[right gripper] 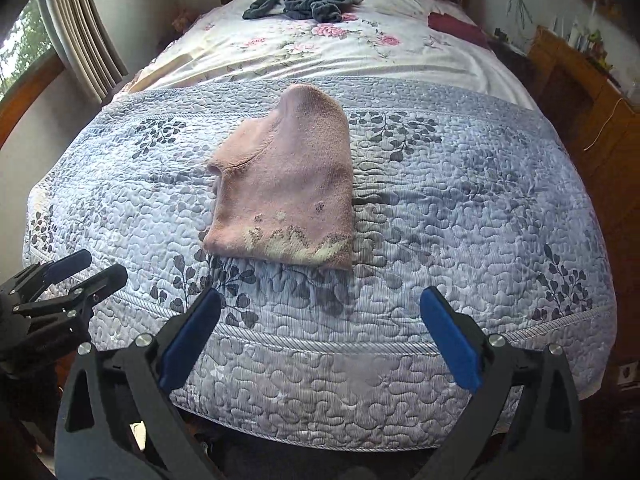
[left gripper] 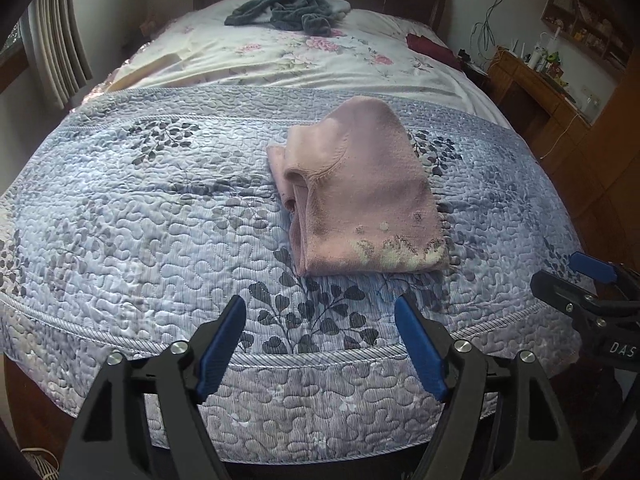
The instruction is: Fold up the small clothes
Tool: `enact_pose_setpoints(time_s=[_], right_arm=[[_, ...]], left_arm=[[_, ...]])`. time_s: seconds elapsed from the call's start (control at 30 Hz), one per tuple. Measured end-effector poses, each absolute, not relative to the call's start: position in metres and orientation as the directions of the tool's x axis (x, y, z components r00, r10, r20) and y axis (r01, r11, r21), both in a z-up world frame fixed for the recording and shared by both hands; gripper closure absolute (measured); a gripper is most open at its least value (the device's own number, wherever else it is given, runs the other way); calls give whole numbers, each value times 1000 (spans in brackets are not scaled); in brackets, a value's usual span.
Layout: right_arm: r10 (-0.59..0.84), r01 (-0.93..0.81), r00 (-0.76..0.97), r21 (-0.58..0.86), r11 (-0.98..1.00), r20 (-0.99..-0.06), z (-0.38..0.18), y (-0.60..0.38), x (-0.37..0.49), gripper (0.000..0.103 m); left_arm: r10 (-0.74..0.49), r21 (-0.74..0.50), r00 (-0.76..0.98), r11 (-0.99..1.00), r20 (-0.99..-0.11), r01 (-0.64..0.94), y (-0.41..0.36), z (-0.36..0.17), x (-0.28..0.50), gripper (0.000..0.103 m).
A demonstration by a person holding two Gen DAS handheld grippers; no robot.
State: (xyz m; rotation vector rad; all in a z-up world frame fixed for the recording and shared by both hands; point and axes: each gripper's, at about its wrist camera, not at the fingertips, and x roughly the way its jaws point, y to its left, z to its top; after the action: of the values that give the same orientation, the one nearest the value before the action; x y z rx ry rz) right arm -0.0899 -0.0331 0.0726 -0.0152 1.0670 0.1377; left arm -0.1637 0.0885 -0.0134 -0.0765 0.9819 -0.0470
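The pink sweater (left gripper: 360, 192) lies folded into a compact bundle on the bed's quilt (left gripper: 140, 208). Both the left gripper (left gripper: 320, 344) and right gripper (right gripper: 320, 336) hover empty, jaws apart; folding looks essentially done.

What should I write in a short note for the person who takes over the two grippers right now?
Left gripper: open, holds nothing, hovers over the near edge of the bed.
Right gripper: open, holds nothing, beside the left one at the same edge.
Pink knitted garment with a pale pattern along its hem: lies folded into a compact shape on the blue-grey quilted bedspread with a leaf print, in front of both grippers, touched by neither.
Done: this garment looks folded.
Left: perhaps tidy its far end. A crumpled dark grey cloth lies near the headboard; whether it belongs to the job, I cannot tell.
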Motion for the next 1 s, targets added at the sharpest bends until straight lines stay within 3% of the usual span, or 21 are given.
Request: enact_pose_setpoints(time_s=[1.0], right_arm=[[56,-67,405,31,997,-913,41,-34,-82,3]], left_arm=[[-5,-28,541,999,-841,-35,85,-23,-170,25]])
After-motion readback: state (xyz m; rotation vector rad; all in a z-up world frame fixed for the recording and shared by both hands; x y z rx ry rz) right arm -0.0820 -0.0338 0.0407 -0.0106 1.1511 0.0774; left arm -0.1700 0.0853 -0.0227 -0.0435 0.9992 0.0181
